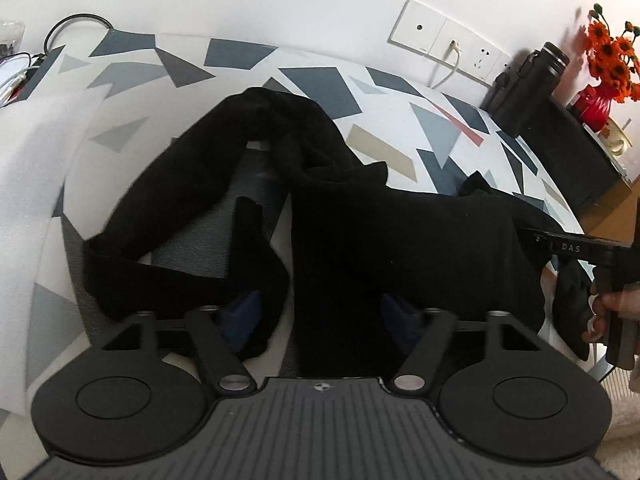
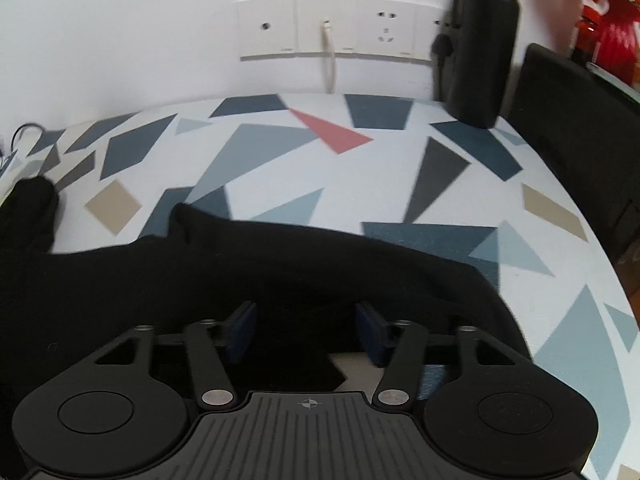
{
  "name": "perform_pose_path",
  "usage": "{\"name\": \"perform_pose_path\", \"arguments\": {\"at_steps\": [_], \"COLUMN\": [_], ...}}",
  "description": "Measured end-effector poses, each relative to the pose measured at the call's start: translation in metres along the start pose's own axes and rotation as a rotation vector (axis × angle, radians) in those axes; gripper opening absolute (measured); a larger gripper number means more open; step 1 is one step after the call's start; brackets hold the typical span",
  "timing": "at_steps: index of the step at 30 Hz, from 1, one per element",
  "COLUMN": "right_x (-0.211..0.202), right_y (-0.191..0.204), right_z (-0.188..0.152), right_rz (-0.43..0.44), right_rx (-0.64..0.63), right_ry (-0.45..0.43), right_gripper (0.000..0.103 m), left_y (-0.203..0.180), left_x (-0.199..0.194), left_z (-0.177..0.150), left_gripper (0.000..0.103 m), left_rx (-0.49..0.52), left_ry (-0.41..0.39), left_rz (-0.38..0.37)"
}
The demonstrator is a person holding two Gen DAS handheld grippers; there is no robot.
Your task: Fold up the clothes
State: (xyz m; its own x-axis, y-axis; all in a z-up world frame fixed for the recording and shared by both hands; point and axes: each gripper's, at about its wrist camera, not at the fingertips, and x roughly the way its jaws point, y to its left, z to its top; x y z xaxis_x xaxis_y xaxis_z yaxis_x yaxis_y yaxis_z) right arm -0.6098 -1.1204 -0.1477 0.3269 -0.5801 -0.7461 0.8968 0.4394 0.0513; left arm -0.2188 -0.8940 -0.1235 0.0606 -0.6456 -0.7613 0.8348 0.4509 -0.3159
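Geometric-print tablecloth, crumpled black garment sprawled across it, left gripper and right gripper fingers spread apart

We note open patterned counter beyond the black garment; a black bottle and wall sockets bound the far edge.
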Motion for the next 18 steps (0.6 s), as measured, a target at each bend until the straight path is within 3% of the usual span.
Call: {"name": "perform_pose_path", "arguments": {"at_steps": [3,9,18], "right_x": [0.0,-0.007,-0.018], "right_y": [-0.017,-0.044,-0.088], "right_z": [0.001,-0.006,-0.016], "right_rz": [0.017,-0.038,-0.022], "right_rx": [0.068,0.12,0.247], "right_ry": [-0.011,-0.013,-0.009], "right_gripper": [0.028,0.028,0.027], "left_y": [0.013,0.017,0.002], "left_x": [-0.004,-0.007,-0.003], "left_z": [-0.002,-0.007,-0.008], "left_gripper": [0.054,0.054,0.054], "left_rx": [-0.053,-0.061,-0.093], "left_ry": [-0.003,-0.01,-0.015], "left_rz": [0.036,0.095,0.183]}}
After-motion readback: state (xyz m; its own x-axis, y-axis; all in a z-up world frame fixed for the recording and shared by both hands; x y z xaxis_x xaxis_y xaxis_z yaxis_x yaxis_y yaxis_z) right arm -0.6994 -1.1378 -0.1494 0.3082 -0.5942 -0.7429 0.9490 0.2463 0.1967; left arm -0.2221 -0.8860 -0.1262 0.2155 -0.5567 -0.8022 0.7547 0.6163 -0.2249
